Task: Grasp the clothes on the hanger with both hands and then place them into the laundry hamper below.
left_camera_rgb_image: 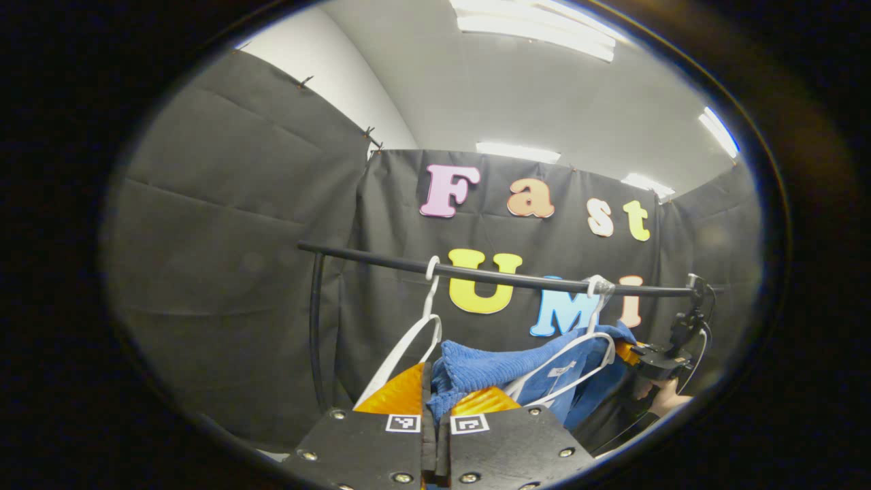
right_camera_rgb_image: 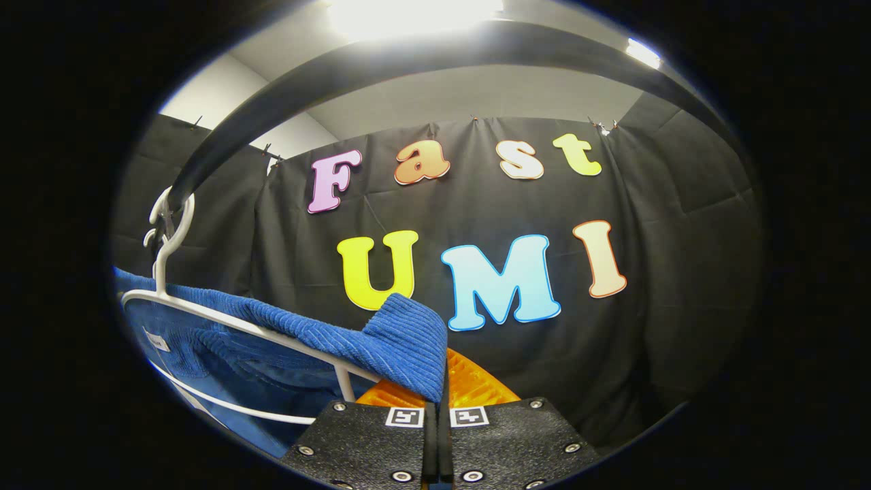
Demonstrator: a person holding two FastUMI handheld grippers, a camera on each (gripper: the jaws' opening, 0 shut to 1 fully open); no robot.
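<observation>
Two white hangers (left_camera_rgb_image: 408,340) (left_camera_rgb_image: 571,361), one blue garment (left_camera_rgb_image: 490,371), one black rail (left_camera_rgb_image: 503,278).

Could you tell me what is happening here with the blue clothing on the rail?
A person holds a hand-held gripper in each hand. The left hand-held gripper is shut on one end of the blue garment, and the right hand-held gripper is shut on the other end. The garment is draped over a white hanger that is hooked on the black rail, next to an empty white hanger. It has not been lifted off yet.
</observation>
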